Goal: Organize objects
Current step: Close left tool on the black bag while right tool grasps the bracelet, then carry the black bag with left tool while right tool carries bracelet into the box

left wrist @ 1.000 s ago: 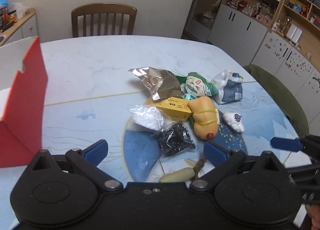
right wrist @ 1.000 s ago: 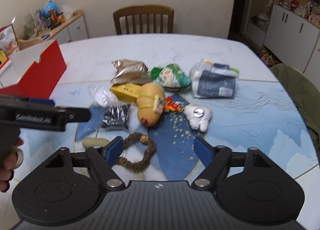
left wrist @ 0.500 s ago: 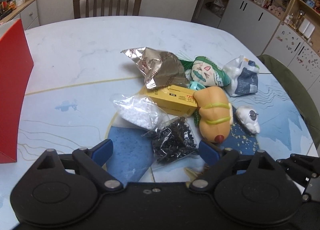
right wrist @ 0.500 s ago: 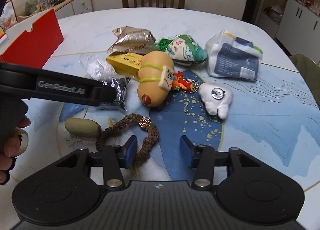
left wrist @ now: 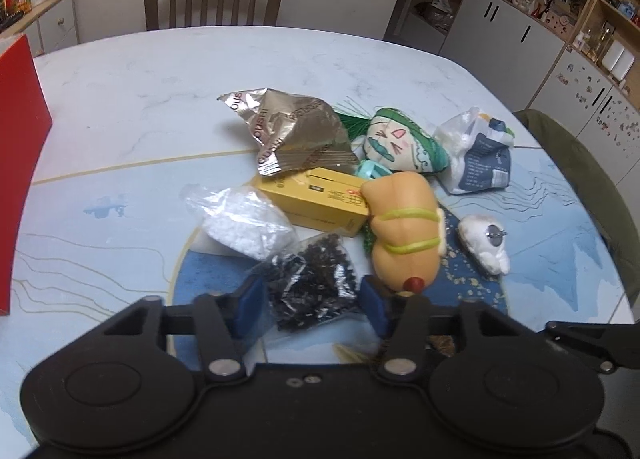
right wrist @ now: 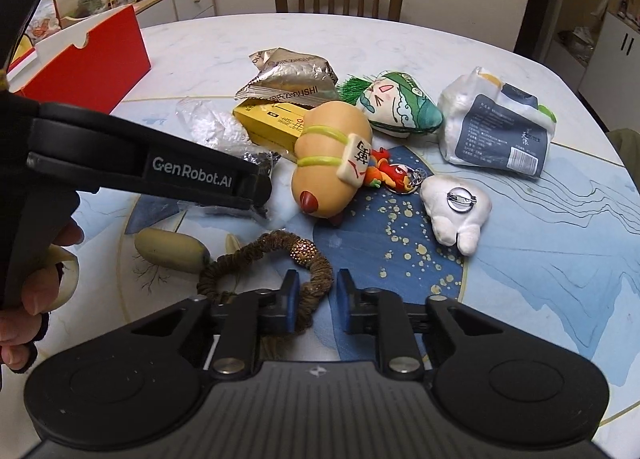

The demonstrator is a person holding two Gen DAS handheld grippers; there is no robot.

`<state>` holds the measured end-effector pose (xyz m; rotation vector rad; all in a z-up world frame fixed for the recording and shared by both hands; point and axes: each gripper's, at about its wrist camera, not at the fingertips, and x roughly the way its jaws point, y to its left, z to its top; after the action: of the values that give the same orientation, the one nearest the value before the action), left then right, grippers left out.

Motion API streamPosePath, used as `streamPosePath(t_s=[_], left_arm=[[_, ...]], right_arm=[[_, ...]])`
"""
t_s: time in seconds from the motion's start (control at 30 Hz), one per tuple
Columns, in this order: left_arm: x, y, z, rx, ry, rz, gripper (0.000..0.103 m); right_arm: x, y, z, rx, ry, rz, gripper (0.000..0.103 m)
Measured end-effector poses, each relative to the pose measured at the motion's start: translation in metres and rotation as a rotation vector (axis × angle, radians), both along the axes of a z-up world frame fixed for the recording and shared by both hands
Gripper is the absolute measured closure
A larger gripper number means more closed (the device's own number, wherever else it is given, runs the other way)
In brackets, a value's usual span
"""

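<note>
Between the parted fingers of the left gripper (left wrist: pixel 310 305) lies the bag of black beads (left wrist: pixel 314 287) on the table (left wrist: pixel 120 107). Right gripper (right wrist: pixel 318 301) stands narrowly open around the brown hair tie (right wrist: pixel 276 261), not yet clenched.

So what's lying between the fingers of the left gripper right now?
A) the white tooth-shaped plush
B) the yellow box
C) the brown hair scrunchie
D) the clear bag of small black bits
D: in the left wrist view the left gripper has its blue fingers set either side of the bag of small black bits, with visible gaps, not clamped; the brown hair scrunchie lies by the right gripper instead.
</note>
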<state>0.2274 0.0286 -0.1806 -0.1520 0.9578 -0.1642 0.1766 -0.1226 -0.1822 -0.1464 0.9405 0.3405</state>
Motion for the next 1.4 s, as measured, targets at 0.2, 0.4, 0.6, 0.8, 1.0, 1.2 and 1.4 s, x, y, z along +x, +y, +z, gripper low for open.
streamPosePath(t_s=[0.2,0.4,0.6,0.8,1.0,1.2,1.4], left_arm=[[-0.004,-0.003,0.006,0.002,-0.001,0.017,0.066],[-0.015,-0.007,0.017,0.007,-0.002,0.018,0.070],[-0.032,-0.006,0.038,-0.013,-0.011,0.024,0.069],[-0.046,-0.004,0.057,-0.033,0.012,0.038,0.070],[-0.064,-0.002,0.075,-0.040,-0.006,0.035,0.069],[-0.074,0.018,0.091,-0.050,-0.007,0.077,0.069],[-0.078,0.050,0.108,-0.051,-0.030,0.111,0.069]], right_arm=[[-0.001,-0.013,0.006,0.053,-0.001,-0.019,0.091],[-0.006,-0.026,0.019,0.094,-0.014,-0.024,0.093],[-0.014,-0.037,0.036,0.142,-0.030,-0.016,0.093],[-0.024,-0.047,0.056,0.175,-0.058,0.004,0.094],[-0.030,-0.055,0.075,0.229,-0.077,0.018,0.094],[-0.031,-0.048,0.096,0.257,-0.093,0.044,0.094],[-0.027,-0.026,0.116,0.275,-0.105,0.073,0.094]])
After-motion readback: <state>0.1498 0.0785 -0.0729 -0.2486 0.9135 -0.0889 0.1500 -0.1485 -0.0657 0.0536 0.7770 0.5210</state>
